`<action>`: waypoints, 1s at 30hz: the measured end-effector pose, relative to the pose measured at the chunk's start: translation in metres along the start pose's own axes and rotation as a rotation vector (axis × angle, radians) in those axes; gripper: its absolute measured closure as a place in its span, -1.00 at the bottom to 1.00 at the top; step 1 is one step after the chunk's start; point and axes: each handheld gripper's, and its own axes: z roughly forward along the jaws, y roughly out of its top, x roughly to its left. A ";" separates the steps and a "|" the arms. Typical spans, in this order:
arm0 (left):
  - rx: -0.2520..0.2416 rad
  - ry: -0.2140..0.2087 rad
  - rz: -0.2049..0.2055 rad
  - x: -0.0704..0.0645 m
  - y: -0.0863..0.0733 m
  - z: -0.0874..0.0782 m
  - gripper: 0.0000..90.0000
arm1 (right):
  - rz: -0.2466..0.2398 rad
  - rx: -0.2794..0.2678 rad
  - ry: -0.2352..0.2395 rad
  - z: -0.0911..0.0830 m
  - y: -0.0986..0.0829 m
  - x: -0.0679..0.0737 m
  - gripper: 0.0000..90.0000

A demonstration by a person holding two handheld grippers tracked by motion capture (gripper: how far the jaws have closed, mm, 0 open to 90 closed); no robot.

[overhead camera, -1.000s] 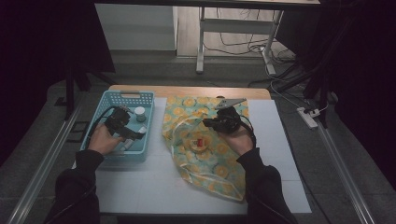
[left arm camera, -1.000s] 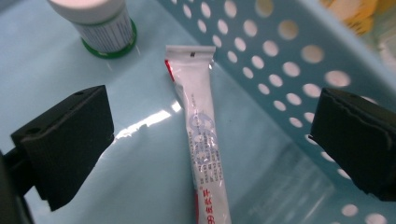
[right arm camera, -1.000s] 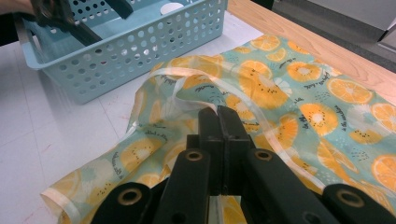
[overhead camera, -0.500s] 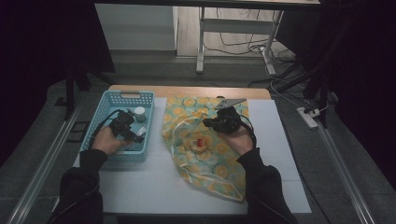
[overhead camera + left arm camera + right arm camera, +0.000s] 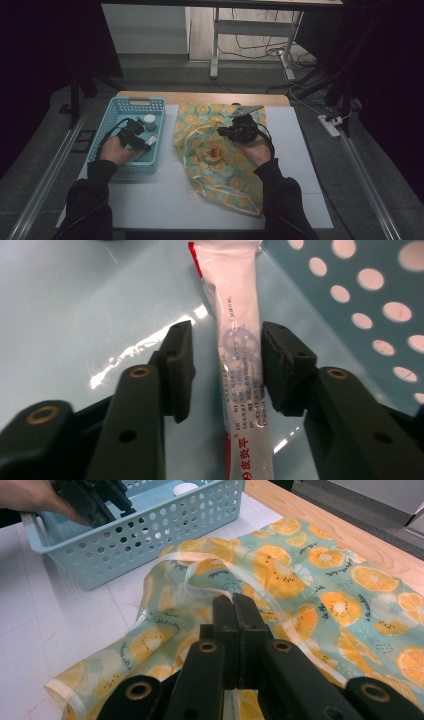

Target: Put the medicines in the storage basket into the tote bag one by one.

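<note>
The desk [image 5: 300, 200] carried a white mat, with a strip of bare wood along its far edge. Spread over the middle of the desk, from near the far edge down towards the near edge, lay the bag [image 5: 220, 165], a thin plastic one printed with orange slices on pale green; a small red item sat inside it near its centre. At the desk's left side, close to the far left corner, stood the basket [image 5: 112, 107], light blue with round holes in its walls. A white-capped jar [image 5: 149, 119] stood in the basket towards its far right corner.

The right gripper [image 5: 223, 132] rested over the far part of the bag, held from the near side by a hand. In the right gripper view its jaws stood pressed together, and a pale edge strip of the bag [image 5: 200, 587] ran to them and passed under their tips, so they appeared clamped on the bag's rim.

The left gripper [image 5: 146, 144] reached down into the basket, towards its right wall. In the left gripper view its jaws stood apart, gripping nothing, with the sachet [image 5: 240, 365] lying between them on the basket floor: a long narrow white packet with red printing, touching neither pad [image 5: 280, 365] clearly, though nearer the right-hand one.
</note>
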 end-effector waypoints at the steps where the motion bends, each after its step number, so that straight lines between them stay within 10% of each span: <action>1: 0.000 -0.003 0.001 0.000 0.000 0.000 0.33 | 0.000 0.000 0.000 0.000 0.000 0.000 0.99; 15: 0.009 0.021 -0.015 -0.002 0.003 -0.003 0.61 | 0.000 -0.001 -0.003 0.000 0.000 0.000 0.99; 30: -0.105 -0.020 -0.065 0.003 -0.001 -0.037 0.62 | -0.003 -0.007 0.001 -0.001 0.001 0.002 0.99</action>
